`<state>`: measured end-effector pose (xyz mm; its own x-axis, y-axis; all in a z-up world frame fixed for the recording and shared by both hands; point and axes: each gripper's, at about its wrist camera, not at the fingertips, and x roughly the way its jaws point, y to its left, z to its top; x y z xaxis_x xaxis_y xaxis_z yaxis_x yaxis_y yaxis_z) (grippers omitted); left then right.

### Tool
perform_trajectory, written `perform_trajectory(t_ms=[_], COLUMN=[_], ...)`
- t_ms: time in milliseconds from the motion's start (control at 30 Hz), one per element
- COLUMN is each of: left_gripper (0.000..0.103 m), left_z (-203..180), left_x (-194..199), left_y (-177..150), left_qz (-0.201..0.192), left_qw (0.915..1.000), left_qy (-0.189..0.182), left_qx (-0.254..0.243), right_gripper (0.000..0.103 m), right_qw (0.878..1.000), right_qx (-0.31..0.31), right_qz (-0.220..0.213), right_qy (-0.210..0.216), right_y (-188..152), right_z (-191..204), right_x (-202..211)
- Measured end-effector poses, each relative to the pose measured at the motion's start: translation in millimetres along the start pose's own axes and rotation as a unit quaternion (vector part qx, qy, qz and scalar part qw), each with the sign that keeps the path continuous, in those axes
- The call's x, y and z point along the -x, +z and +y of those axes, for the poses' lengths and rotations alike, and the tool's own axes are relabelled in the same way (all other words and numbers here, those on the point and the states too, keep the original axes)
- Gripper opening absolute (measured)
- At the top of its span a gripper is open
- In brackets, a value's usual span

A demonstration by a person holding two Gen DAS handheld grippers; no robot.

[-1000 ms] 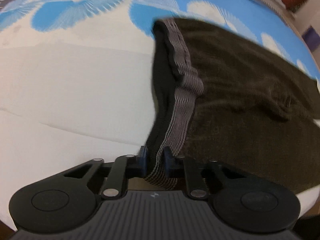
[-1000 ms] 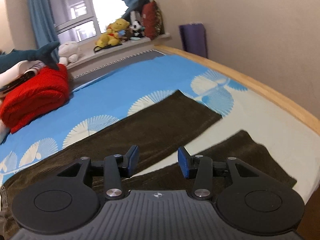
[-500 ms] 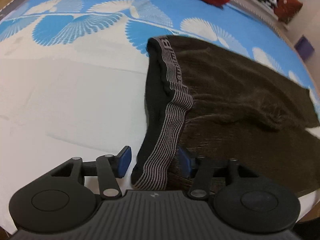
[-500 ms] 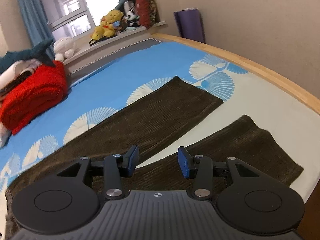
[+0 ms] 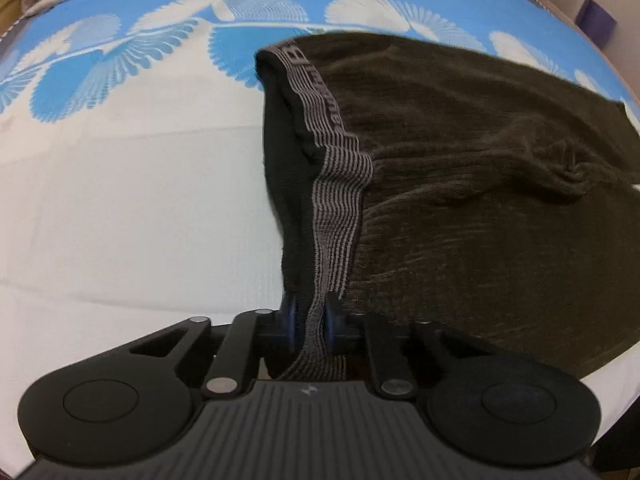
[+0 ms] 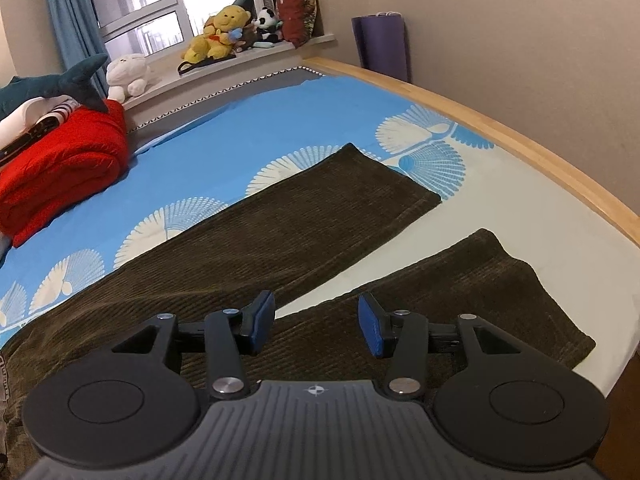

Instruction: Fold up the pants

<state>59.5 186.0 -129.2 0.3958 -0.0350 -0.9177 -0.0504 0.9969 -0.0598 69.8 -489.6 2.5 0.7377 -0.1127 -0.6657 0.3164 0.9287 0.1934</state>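
Dark brown corduroy pants (image 5: 480, 200) lie flat on the bed, their grey striped waistband (image 5: 336, 184) running up the middle of the left wrist view. My left gripper (image 5: 310, 320) is closing on the near end of that waistband, and the blue pads pinch the band between them. In the right wrist view both legs are spread out: the far leg (image 6: 300, 224) and the near leg (image 6: 480, 292). My right gripper (image 6: 316, 326) hovers open over the gap between the legs, holding nothing.
The bed sheet (image 5: 120, 200) is white near me and blue with white fans farther off. A red blanket (image 6: 60, 168) lies at the far left, plush toys (image 6: 224, 32) on the sill. The wooden bed edge (image 6: 520, 140) runs along the right.
My left gripper let go of the waistband, opened wide around it, then closed on it again. The right gripper has hardly moved and stays open.
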Motion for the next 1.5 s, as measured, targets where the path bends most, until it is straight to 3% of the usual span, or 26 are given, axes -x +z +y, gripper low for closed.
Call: perform_trajectory(t_ms=[67,200,300,400,467,533,600,633,700,800,967,1233,1500], left_gripper=[0.009,0.013,0.016,0.018,0.025,0.038,0.046,0.046,0.046,0.047,0.047,0.048,0.053], left_z=[8,7,7,2,-11,-28,-41,-44,-53,-49,-49,-60,-60], left_x=[7,11,34,47,42,29,3,-7,-5,5,21,32,39], left_y=[-3,-1,5,7,7,4,-4,-8,-6,3,15,23,37], left_qz=[-0.001,-0.001,-0.069,-0.1,-0.083,-0.044,0.032,0.06,0.054,0.039,0.006,-0.014,-0.065], left_qw=[0.9998,0.9996,0.996,0.9948,0.9952,0.9954,0.9943,0.9918,0.9899,0.9948,0.997,0.9977,0.9977], left_qy=[0.007,0.029,0.057,-0.012,-0.05,-0.062,-0.027,-0.012,0.0,-0.016,-0.028,-0.013,0.009], left_qx=[0.019,0.007,0.011,0.014,-0.013,-0.058,-0.098,-0.112,-0.131,-0.093,-0.071,-0.066,-0.015], right_gripper=[0.049,0.049,0.049,0.049,0.049,0.049,0.049,0.048,0.049,0.049,0.049,0.048,0.049], right_qw=[1.0,1.0,1.0,1.0,1.0,0.999,0.999,0.999,0.999,0.999,0.998,0.995,0.991], right_qx=[0.003,0.012,0.019,0.024,0.029,0.031,0.032,0.034,0.038,0.043,0.06,0.095,0.133], right_qz=[0.001,0.004,0.005,0.002,0.0,-0.001,-0.001,-0.002,-0.003,-0.002,0.0,0.004,0.019], right_qy=[0.0,0.004,0.005,0.009,0.009,0.007,0.005,0.003,-0.001,-0.004,-0.009,-0.009,-0.016], right_y=[0,1,2,2,2,2,1,0,-1,-2,-5,-6,-8], right_z=[3,8,12,14,14,13,12,12,11,10,10,21,33], right_x=[-2,-5,-6,-4,-3,-2,-1,-1,0,1,2,-1,-9])
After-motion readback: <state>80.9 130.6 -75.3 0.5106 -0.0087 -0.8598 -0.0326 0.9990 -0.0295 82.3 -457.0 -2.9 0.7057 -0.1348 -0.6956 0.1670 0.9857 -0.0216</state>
